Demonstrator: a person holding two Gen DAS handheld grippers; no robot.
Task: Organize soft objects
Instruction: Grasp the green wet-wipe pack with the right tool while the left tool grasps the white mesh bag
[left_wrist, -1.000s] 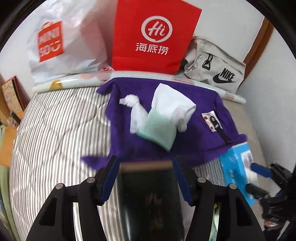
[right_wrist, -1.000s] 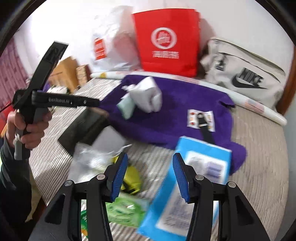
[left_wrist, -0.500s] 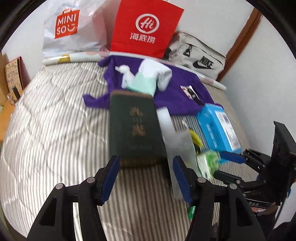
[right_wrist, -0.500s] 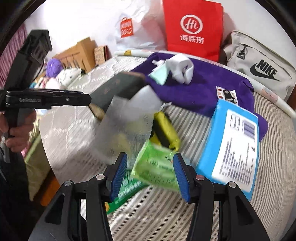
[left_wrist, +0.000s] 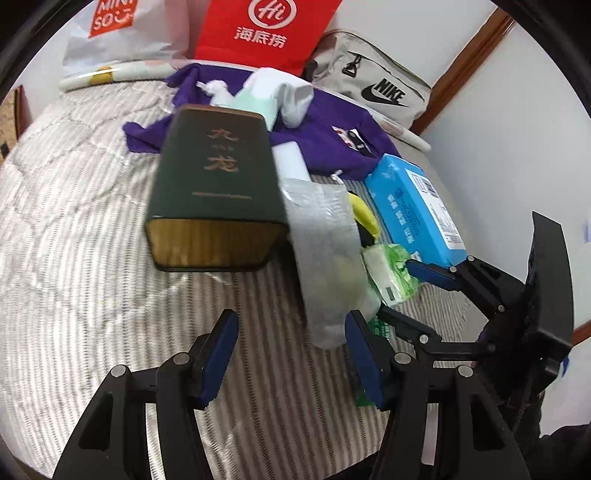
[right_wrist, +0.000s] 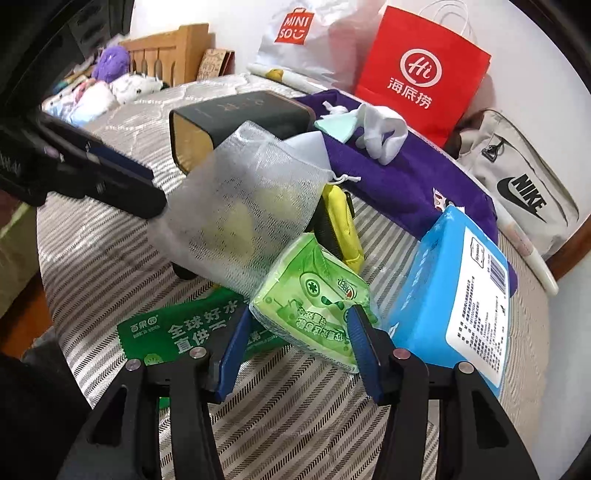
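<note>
Striped quilted bed (left_wrist: 92, 295) against a white wall, clutter heaped toward its far side. Landmark: dark green tin (left_wrist: 218, 184), lying flat on the bed. Just right of the tin, a mesh pouch (right_wrist: 243, 210); against the pouch's near right corner, the green tissue pack (right_wrist: 314, 299); right of that a blue tissue pack (right_wrist: 454, 295); behind the tin, a purple cloth (right_wrist: 399, 177) with white socks (right_wrist: 380, 133) on top. Right gripper (right_wrist: 295, 347) straddles the green pack's near edge, jaws apart, pads not yet pressing; they have just been closing, with the pack between them. Left gripper (left_wrist: 291, 354) is released and empty, hanging over bare bed in front of the tin, its right pad beside the pouch's lower end. Handling, as I judge: green pack is light, squashy, its film wrapper slick, so pinch across the short width near the middle, firmly enough to dent it. Pouch is limp; take it by the gathered drawstring end. Against a second ago: left gripper no longer holds the tin, which now lies ahead of it on the bed; right gripper has dropped lower and closer to the green pack.
</note>
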